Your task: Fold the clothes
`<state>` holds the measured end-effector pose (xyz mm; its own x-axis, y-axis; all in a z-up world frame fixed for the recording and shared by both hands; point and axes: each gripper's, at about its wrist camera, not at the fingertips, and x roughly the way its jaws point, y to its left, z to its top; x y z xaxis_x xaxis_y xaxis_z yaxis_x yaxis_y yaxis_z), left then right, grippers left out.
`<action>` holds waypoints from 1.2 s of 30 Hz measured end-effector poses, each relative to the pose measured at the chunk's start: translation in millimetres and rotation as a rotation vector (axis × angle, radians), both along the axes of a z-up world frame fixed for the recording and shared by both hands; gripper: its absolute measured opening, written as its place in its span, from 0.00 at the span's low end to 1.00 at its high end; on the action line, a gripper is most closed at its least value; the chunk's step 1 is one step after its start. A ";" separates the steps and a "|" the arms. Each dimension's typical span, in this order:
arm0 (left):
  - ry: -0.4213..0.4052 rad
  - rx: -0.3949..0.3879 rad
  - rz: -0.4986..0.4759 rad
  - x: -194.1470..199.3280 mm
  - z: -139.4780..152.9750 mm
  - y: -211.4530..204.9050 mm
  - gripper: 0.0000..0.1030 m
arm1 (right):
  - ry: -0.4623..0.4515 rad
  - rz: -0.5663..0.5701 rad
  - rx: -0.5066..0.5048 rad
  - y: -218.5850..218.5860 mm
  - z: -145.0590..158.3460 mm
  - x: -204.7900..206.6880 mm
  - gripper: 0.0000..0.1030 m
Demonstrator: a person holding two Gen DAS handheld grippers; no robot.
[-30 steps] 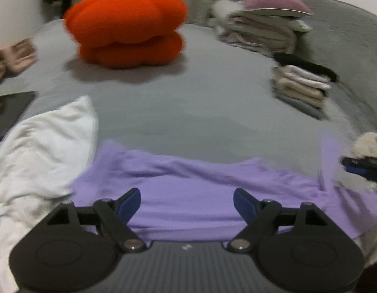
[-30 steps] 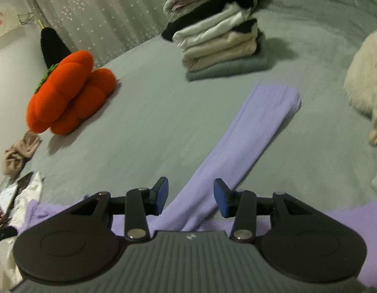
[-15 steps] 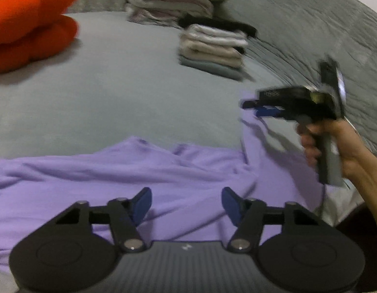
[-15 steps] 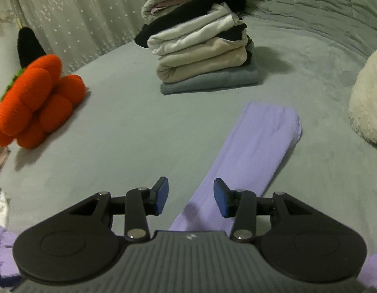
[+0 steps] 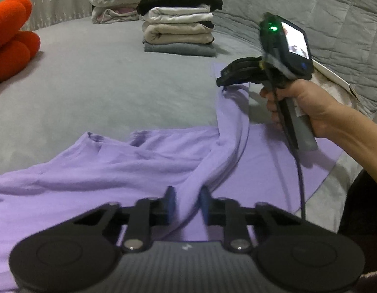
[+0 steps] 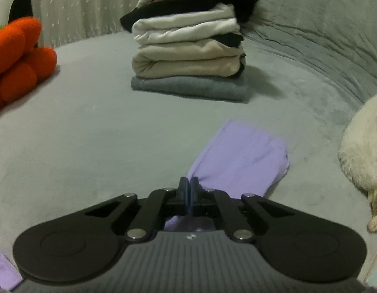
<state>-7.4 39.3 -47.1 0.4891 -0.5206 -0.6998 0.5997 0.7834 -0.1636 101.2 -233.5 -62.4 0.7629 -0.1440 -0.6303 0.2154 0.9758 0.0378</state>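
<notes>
Jaws of both grippers pinch the purple sleeve (image 5: 233, 122); only the left view shows the hand (image 5: 302, 107).

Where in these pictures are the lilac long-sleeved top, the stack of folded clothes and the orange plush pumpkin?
Lilac long-sleeved top (image 5: 144, 161): left wrist view, on the spread body fabric.
Stack of folded clothes (image 6: 188, 58): right wrist view, on a beige folded layer.
Orange plush pumpkin (image 6: 17, 56): right wrist view, on a rounded lobe.

Looks like somebody's bedroom at home: a grey bed (image 5: 95, 80) with a quilted blanket (image 5: 310, 7), stacks of folded clothes (image 6: 188, 56), an orange pumpkin plush (image 6: 17, 58) and a sheer curtain (image 6: 74, 7) behind.
</notes>
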 end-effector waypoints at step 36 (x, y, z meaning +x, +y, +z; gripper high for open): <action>0.028 -0.104 -0.206 -0.4 23.7 -33.1 0.52 | -0.095 0.067 0.053 -81.1 22.0 -92.8 0.32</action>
<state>-7.7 6.2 -23.4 0.3463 -0.6771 -0.6493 0.7391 0.6232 -0.2557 8.3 -314.6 -40.4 0.8264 -0.0595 -0.5600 0.1430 0.9840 0.1065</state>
